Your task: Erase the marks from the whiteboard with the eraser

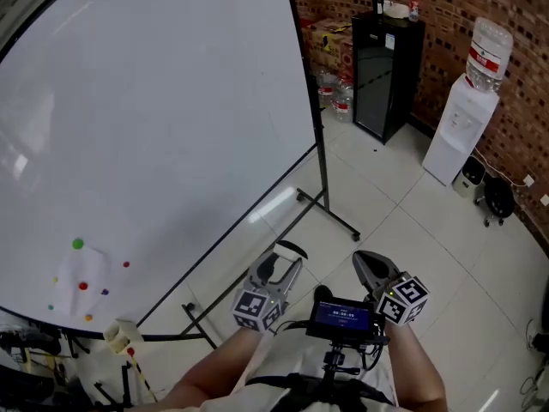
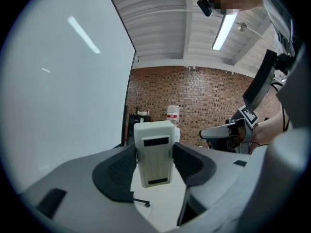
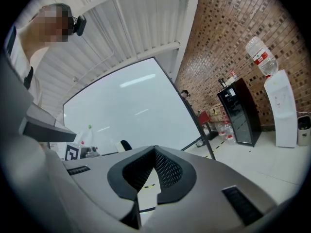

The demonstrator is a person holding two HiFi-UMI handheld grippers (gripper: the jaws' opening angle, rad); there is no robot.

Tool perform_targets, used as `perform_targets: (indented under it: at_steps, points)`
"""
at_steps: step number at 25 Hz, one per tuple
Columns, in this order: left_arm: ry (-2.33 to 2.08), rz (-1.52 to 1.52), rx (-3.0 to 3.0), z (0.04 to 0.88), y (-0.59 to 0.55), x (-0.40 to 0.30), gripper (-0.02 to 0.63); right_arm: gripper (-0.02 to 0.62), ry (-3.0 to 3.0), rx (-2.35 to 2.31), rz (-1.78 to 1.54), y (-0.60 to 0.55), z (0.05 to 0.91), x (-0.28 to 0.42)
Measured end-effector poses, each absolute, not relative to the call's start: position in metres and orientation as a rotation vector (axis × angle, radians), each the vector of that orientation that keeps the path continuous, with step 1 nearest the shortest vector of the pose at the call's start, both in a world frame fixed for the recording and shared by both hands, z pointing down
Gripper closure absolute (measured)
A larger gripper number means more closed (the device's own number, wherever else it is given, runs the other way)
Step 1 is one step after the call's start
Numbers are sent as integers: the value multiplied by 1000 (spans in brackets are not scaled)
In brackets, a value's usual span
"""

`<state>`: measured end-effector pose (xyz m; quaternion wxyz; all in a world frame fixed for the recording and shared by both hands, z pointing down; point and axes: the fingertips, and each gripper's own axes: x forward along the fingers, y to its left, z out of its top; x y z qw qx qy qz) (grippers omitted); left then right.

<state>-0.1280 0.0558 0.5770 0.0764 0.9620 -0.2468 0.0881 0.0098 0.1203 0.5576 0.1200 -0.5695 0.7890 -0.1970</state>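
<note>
Clearly the eraser [image 2: 154, 152] is going to be easy to handle: a pale, ribbed block, light and stiff by the look of it and perhaps a little slick, so its two long sides are offering the best hold while the wiping face is being kept free. The left gripper [image 1: 276, 269] is doing just that, its jaws pressing on those long sides, parted only as far as the block is wide, with the block's far end poking out past the tips. It is hanging low, to the right of the whiteboard [image 1: 154, 127] and well apart from its surface. The right gripper [image 1: 371, 269] is carrying nothing, its jaws meeting at the tips, and is sitting further right of the whiteboard. I am making out no pen marks there, only a few coloured dots [image 1: 78, 244] near the whiteboard's lower left corner.
</note>
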Motion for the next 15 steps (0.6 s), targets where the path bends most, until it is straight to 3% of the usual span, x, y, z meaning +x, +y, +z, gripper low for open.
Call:
perform_targets:
  at_steps: [6,15]
  points:
    - [-651,181,2792,582,-10,-25,341,578,2298,-1737,-600,68,557,89]
    - [-872,367,2977,563,-96,5,341,578,2381,-1591,-570,-36,540,110]
